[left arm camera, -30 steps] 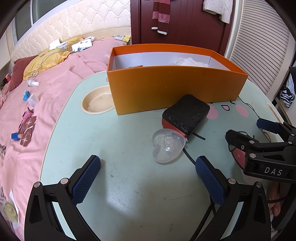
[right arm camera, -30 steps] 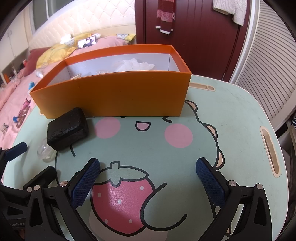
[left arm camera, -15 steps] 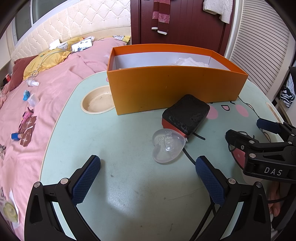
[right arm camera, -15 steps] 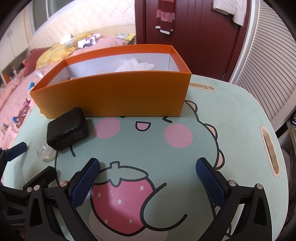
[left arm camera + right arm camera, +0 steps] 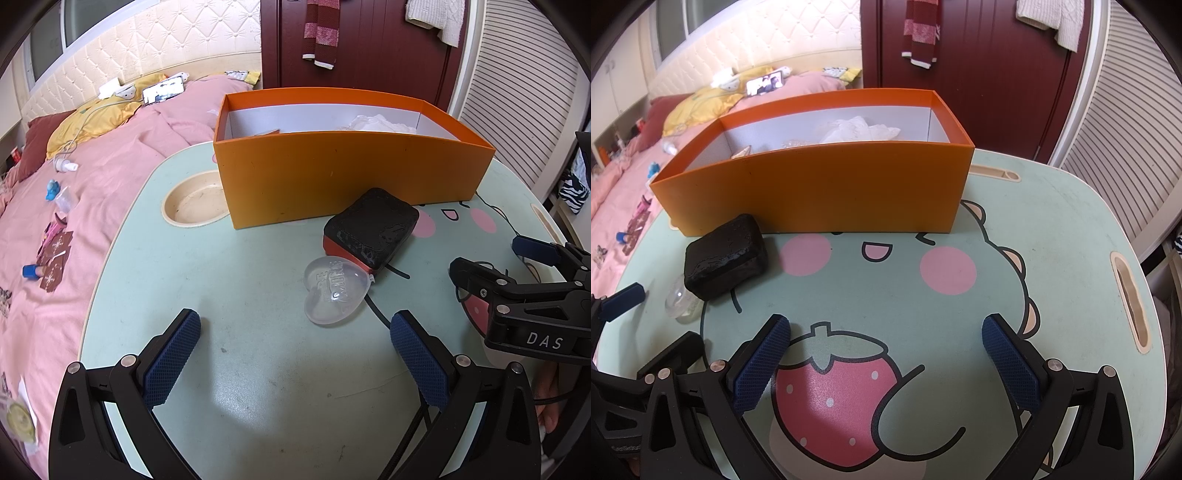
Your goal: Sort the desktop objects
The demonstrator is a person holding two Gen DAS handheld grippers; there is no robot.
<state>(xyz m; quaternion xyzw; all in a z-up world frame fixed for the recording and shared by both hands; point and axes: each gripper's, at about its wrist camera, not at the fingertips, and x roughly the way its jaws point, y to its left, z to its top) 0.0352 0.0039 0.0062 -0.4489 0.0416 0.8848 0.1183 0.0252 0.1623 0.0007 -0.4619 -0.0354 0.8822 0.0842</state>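
Through the left wrist view, the left gripper (image 5: pixel 291 354) has fingers wide apart w/ nothing between, above the green table (image 5: pixel 155 288). A clear heart-shaped lid (image 5: pixel 334 291) lies just beyond, touching a black case (image 5: pixel 371 230) near the orange box (image 5: pixel 351 181). Right gripper (image 5: pixel 495 254) shows at the right.

Right wrist view: right gripper (image 5: pixel 886 358) fingers also apart, empty, over the strawberry print (image 5: pixel 831 402). Case (image 5: pixel 726 256) is far-left, box (image 5: pixel 820 192) behind it w/ white paper (image 5: pixel 860 129) inside.
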